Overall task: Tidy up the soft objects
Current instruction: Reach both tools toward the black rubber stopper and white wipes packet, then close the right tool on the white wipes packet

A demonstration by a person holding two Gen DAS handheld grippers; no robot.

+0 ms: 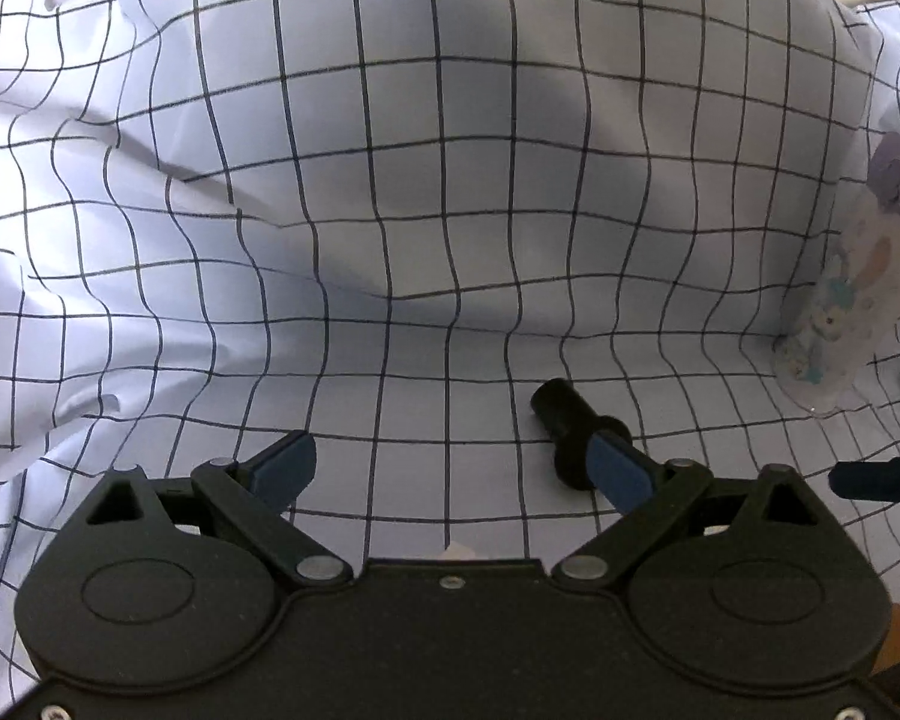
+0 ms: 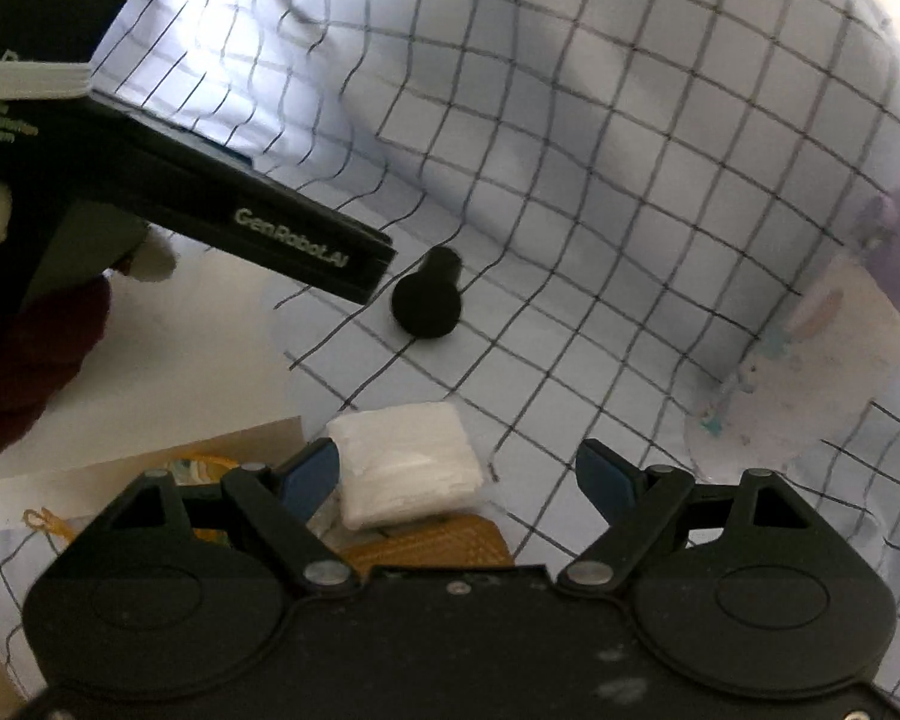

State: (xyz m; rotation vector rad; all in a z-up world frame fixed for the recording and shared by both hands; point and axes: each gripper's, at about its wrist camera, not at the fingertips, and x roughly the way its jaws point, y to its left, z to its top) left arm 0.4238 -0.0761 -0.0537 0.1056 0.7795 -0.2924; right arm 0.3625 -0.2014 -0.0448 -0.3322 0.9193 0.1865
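A large pillow (image 1: 450,138) in white cloth with a dark grid fills the left wrist view, lying on bedding of the same check. My left gripper (image 1: 453,459) hangs open in front of it, with nothing between its fingers. A small black knob-shaped piece (image 1: 564,420) lies on the sheet just beyond its right finger. In the right wrist view my right gripper (image 2: 456,465) is open too. A white folded pad (image 2: 408,468) lies below it, close to its left finger and apart from the right one. The black piece (image 2: 429,294) lies farther out.
A clear pouch with cartoon print and a purple cap (image 1: 840,300) leans on the pillow at the right, and the pouch (image 2: 810,372) also shows in the right wrist view. A woven tan item (image 2: 444,546) lies under the right gripper. The left gripper's body (image 2: 270,222) and a dark red sleeve (image 2: 30,360) fill the left side.
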